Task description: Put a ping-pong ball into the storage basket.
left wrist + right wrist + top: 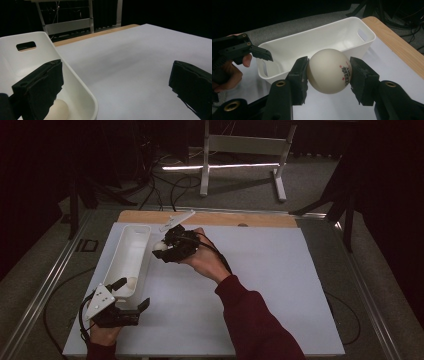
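1. Ball (329, 71): one smooth, matt, cream-white sphere with small red and dark print on one side; pinched between the two black pads of the right tool (329, 72), pressed on both sides, held off the desk (260, 285) just beside the bin's long wall.
2. Second ball (58, 110): same cream colour and round shape, lying on the bin floor at the near end; seen in the high view (132, 282) as a pale spot by the left tool.
3. Bin (131, 254): one long, narrow, white plastic tub with glossy walls, rounded corners and a slot handle cut in each end wall; holding one ball.
4. Left tool (131, 295): jaws standing wide apart, gripping nothing; one jaw inside the bin above the lying ball, the other outside over the desk, the near wall between them; grey three-cornered plate on top.
5. Desk: flat, matt, pale sheet over a wooden top, wood showing as a strip along the far edge.
6. White flat strip (177, 220): one, lying on the far edge beyond the bin; material not readable.
7. Count: two balls, one bin, two tools, one strip.
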